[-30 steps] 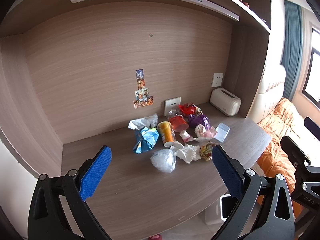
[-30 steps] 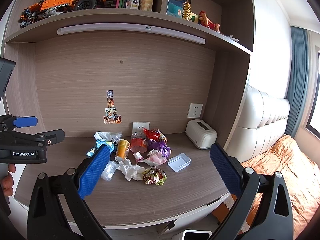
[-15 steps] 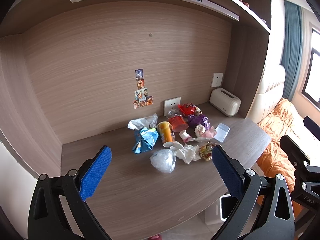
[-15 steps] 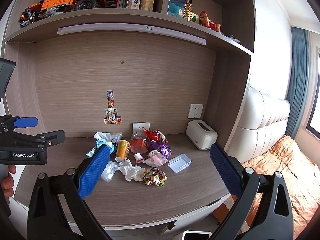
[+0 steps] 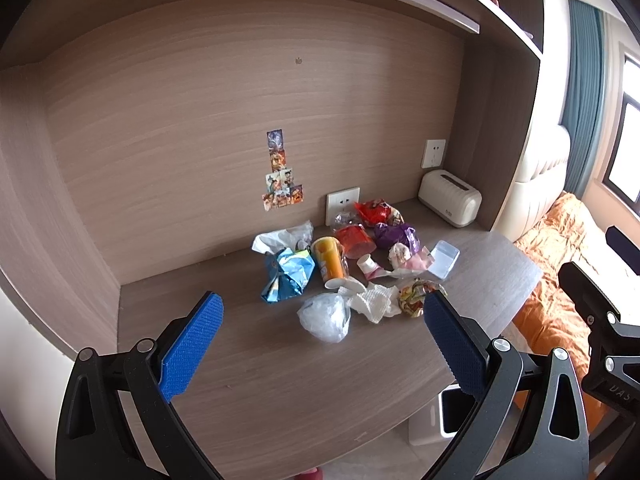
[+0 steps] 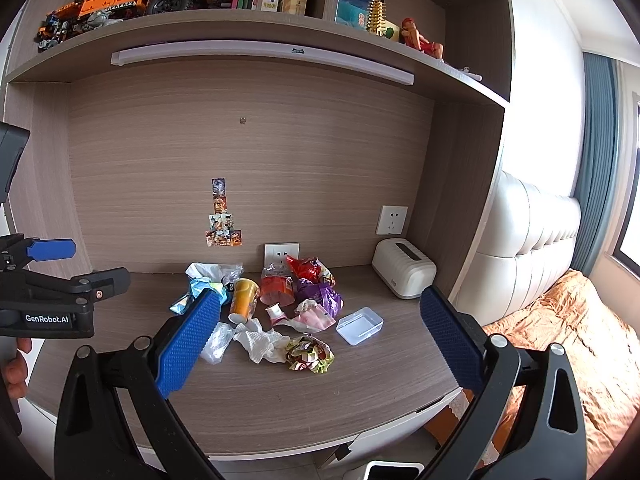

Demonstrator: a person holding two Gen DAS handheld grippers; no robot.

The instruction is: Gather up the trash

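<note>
A heap of trash lies mid-desk: a clear plastic bag [image 5: 325,316], crumpled white tissue [image 5: 372,300], a colourful balled wrapper [image 5: 416,298], a blue foil bag [image 5: 288,274], a tipped orange cup [image 5: 330,262], a red cup [image 5: 354,240] and a purple wrapper [image 5: 396,236]. My left gripper [image 5: 322,344] hangs open in front of the heap, apart from it. My right gripper [image 6: 320,342] is open too, short of the wrapper [image 6: 310,354] and tissue [image 6: 262,342]. Neither holds anything.
A clear lidded box [image 6: 360,325] sits right of the heap, a white toaster-shaped appliance [image 6: 404,268] at the back right. A white bin [image 5: 452,412] stands on the floor below the desk's front edge. A bed [image 6: 560,340] is at right. The left gripper's body [image 6: 48,300] shows at left.
</note>
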